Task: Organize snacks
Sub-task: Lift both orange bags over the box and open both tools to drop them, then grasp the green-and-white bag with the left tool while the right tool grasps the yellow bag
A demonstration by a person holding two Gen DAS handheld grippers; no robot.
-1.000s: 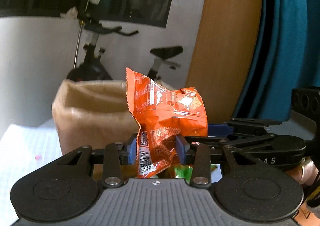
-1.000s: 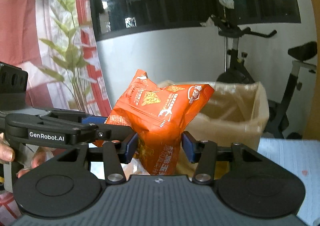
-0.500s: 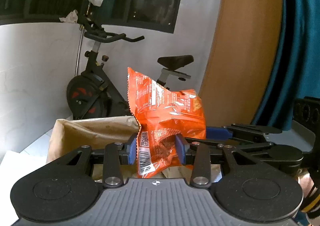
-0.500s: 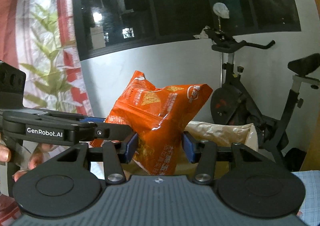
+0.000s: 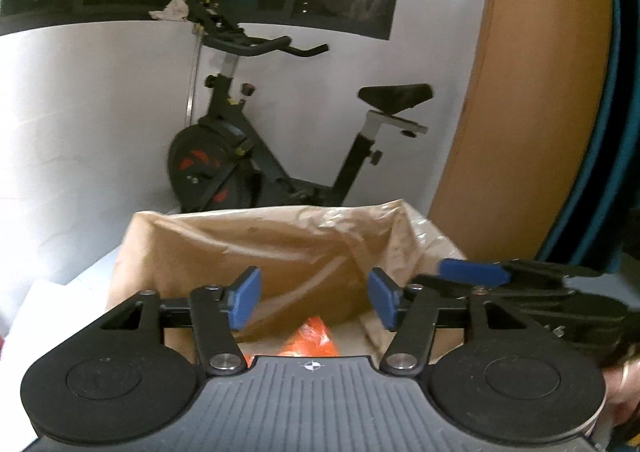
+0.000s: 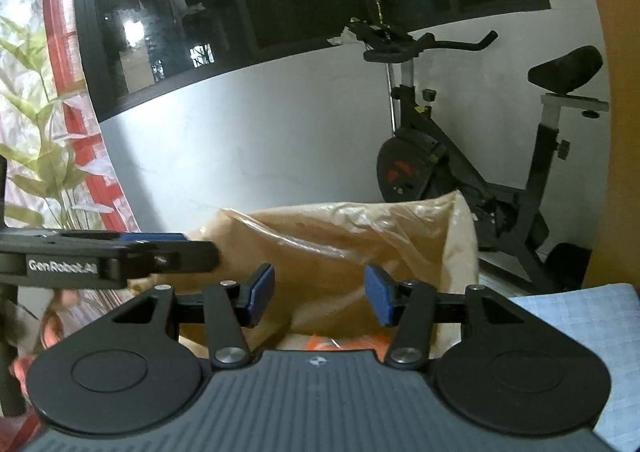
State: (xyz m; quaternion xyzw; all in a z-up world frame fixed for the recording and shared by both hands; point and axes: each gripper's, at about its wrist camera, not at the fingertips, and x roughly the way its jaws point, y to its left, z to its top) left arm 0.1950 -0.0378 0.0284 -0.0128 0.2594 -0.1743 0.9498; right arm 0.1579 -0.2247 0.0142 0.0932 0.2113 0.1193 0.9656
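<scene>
Across the upper half of both frames, a white wall under dark windows is seen, with an exercise bike (image 5: 256, 156) parked against it; in the left wrist view a wooden panel (image 5: 520, 132) and a teal curtain (image 5: 624, 132) fill the right edge, while a patterned curtain (image 6: 36, 132) fills the left edge of the right wrist view.

Lower in each frame, at centre, a box lined with a tan plastic bag (image 5: 280, 252) is found, its mouth standing wide. A pale cloth (image 6: 600, 332) covering the bench is visible at lower right in the right wrist view.

Just in front of the box, the left tongs (image 5: 314, 298) are held with their blue pads well apart and nothing between them. The right tongs (image 6: 319, 295) are likewise spread and empty. Each tool is glimpsed from the side in the other's view.

Smallest of all, scraps of the orange snack packet (image 5: 314, 338) are seen at the bottom centre of both frames, low inside the lined box and partly hidden behind the tool bodies (image 6: 344, 342).

As far as can be judged, this packet is already stowed. Whether other snacks remain to be sorted cannot be told, since little of the bench is shown.
</scene>
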